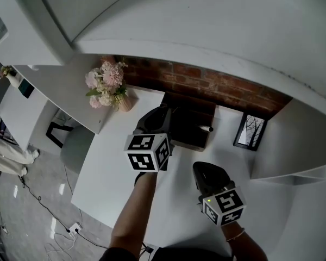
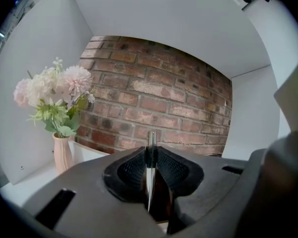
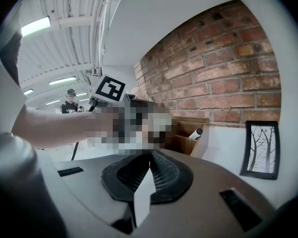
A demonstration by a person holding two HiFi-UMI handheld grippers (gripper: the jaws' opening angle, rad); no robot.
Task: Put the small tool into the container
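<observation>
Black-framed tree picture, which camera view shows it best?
The right gripper view: the black-framed picture of bare trees is large, near and unobstructed there. The head view shows the picture small, from above. The left gripper view misses it.

A pink vase of pale pink and white flowers (image 2: 54, 98) stands on the white counter (image 1: 108, 178), ahead and to the left of the left claw (image 2: 150, 155). A red brick wall (image 2: 164, 93) runs behind it. A black-framed picture of bare trees (image 3: 260, 150) stands ahead and to the right of the right claw (image 3: 148, 175).
</observation>
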